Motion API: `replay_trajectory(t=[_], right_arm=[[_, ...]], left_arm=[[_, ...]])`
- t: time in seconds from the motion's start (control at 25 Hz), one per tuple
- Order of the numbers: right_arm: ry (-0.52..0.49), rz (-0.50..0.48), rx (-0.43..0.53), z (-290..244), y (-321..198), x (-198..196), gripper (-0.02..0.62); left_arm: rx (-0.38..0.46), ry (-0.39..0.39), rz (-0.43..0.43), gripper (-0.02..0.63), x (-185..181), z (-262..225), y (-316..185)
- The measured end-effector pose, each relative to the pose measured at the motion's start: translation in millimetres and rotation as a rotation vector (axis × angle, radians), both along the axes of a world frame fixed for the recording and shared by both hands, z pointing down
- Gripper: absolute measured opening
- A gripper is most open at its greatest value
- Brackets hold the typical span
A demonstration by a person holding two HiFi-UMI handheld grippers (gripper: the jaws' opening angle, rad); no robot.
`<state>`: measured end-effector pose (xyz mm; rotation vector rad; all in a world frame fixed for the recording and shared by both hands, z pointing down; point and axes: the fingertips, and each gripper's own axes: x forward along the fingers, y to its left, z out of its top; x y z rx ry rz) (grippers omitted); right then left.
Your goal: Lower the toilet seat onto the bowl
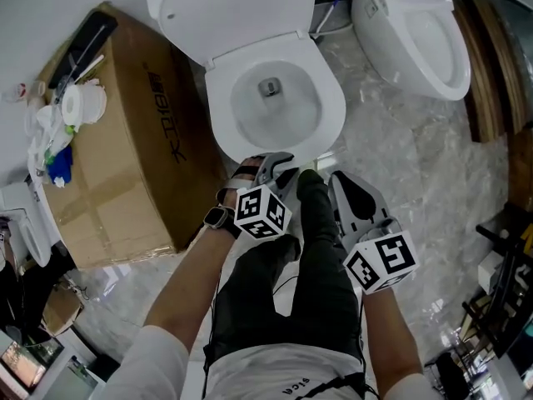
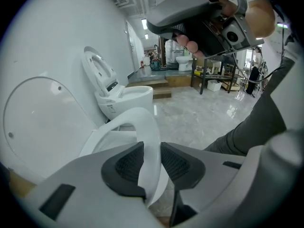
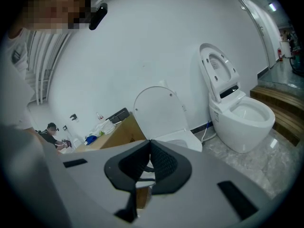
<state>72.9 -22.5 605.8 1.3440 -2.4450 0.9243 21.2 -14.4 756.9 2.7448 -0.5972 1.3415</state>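
The white toilet seat (image 1: 333, 107) lies flat on the bowl (image 1: 275, 98), and the lid (image 1: 225, 7) stands up against the wall. My left gripper (image 1: 275, 163) is at the seat's front rim. In the left gripper view the seat's front edge (image 2: 148, 127) runs between the two dark pads (image 2: 124, 167) of the left gripper (image 2: 152, 163), which flank it closely without squeezing. My right gripper (image 1: 340, 180) hangs just right of the rim, off the seat. In its own view the right gripper (image 3: 149, 151) has its jaws together with nothing between them, and the raised lid (image 3: 159, 110) is beyond.
A cardboard box (image 1: 125, 140) with clutter on top stands tight against the toilet's left side. A second toilet (image 1: 416, 23) with its seat up stands at the right, next to a wooden step (image 1: 491, 57). My own legs in dark trousers (image 1: 300, 257) are right in front of the bowl.
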Motion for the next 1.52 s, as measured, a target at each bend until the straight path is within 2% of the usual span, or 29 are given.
replay_trajectory(t=[0.8, 1.52], right_arm=[[-0.009, 0.002, -0.007, 72.2, 16.2, -2.0, 0.017], [-0.019, -0.009, -0.032, 102.6, 12.1, 6.2, 0.015]], left_arm=[[-0.104, 0.014, 0.043, 0.121, 9.9, 123.9, 34.3], [-0.179, 0.003, -0.004, 0.120, 14.3, 179.7, 33.4]])
